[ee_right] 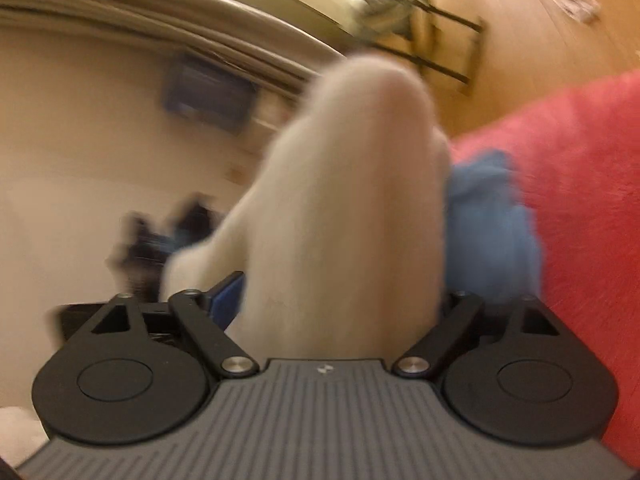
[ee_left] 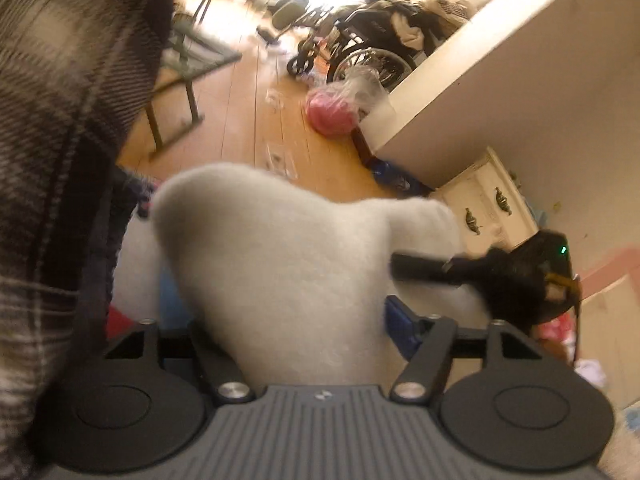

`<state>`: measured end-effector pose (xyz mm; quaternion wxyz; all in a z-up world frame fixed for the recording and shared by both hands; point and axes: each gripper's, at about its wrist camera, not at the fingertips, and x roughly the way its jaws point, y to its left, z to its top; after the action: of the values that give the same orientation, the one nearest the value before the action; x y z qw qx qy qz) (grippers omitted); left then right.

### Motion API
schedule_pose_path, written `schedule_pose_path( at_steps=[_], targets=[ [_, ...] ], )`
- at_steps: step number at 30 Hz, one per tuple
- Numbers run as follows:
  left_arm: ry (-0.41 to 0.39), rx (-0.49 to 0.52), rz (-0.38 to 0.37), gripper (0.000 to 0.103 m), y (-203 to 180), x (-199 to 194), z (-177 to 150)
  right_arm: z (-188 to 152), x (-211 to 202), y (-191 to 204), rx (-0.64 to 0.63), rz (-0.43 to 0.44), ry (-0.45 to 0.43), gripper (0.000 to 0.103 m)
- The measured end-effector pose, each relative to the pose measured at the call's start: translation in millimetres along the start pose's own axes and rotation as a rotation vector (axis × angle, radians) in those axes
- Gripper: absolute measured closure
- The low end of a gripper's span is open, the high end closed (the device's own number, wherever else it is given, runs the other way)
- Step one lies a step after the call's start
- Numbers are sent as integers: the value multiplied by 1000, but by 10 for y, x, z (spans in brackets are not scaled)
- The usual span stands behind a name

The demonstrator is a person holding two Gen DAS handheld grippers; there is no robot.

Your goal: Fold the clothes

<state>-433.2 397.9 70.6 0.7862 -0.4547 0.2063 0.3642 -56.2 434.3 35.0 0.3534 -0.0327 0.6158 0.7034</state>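
A white fleece garment [ee_left: 280,260] bulges up between the jaws of my left gripper [ee_left: 286,312]. The jaws stand wide; only the right blue pad [ee_left: 400,328] shows, at the fleece's edge, and the cloth hides the left one. My right gripper [ee_left: 472,276] appears here as a black body with one finger reaching into the fleece from the right. In the right wrist view, the same white fleece [ee_right: 344,220] fills the wide gap of my right gripper [ee_right: 336,300], with a blue pad [ee_right: 226,300] beside it. A light blue garment [ee_right: 488,232] lies against a pink fleece blanket [ee_right: 580,200].
A person's plaid sleeve [ee_left: 52,160] fills the left edge. On the wooden floor [ee_left: 240,128] stand a wheelchair [ee_left: 360,52] piled with clothes, a pink bag [ee_left: 332,112] and a metal-legged table [ee_left: 188,64]. A white drawer cabinet [ee_left: 488,204] stands against the wall corner at right.
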Motion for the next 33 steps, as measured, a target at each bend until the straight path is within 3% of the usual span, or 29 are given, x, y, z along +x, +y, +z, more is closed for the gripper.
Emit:
schedule_pose_path(
  at_steps=[3,7,11,14,15,16,18,19,21,23,25,27,29,33],
  targets=[
    [25,-13,-7,28,-15,-49,41,-121,-168,9,16,36,-36,9],
    [99,-21,-7,21,-97,-156,47,-452,-564,96,-55,14,-89,1],
    [151,57,23,18,-195,-205,-18,-786,-605,80,-109,-21,-81,1],
    [102,100,53,22,-256,-154,-55,-1038,-519,106,-154,-89,-47,1],
    [79,114,60,32,-274,-135,-52,-1122,-450,128,-170,-126,-26,1],
    [55,128,65,41,-290,-120,-37,-1189,-402,169,-194,-157,-20,5],
    [24,129,50,50,-341,-114,38,-1285,-354,290,-258,-205,-39,22],
    [9,137,33,51,-385,-119,78,-1318,-378,338,-275,-214,-55,37],
    [-18,179,3,52,-475,-100,140,-1350,-535,401,-275,-200,-101,45],
    [-11,204,10,50,-477,12,161,-1373,-596,420,-286,-209,-136,46],
    [35,156,42,36,-394,138,163,-1391,-591,395,-292,-229,-161,46],
    [63,114,67,27,-319,168,160,-1404,-498,297,-272,-246,-168,38],
    [69,123,87,27,-341,59,173,-1420,-447,234,-259,-229,-187,29],
    [81,193,165,27,-500,-188,213,-1546,-628,294,-280,-283,-270,29]
  ],
)
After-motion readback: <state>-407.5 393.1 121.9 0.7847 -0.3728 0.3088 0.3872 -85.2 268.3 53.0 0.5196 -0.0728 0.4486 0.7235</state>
